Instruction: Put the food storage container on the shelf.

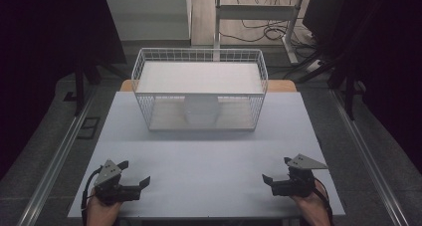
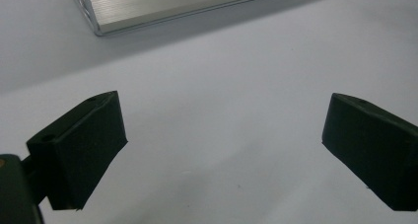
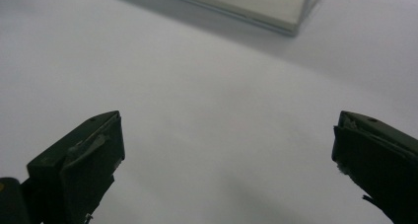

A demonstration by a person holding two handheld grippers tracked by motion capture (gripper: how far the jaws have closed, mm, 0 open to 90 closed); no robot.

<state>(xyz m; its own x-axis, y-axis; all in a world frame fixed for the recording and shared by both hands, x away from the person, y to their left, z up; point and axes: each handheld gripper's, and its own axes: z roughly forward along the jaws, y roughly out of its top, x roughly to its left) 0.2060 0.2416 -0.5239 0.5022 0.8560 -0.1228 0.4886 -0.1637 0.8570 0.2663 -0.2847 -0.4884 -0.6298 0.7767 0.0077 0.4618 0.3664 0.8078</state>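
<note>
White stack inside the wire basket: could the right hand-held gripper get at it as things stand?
Probably yes, from above. The wire basket is open-topped, the bare table lies between it and the open right hand-held gripper, but its mesh wall blocks a straight approach to the white stack.

1 high forward-down view; 2 low tool views, all sharing the wire basket edge.
</note>
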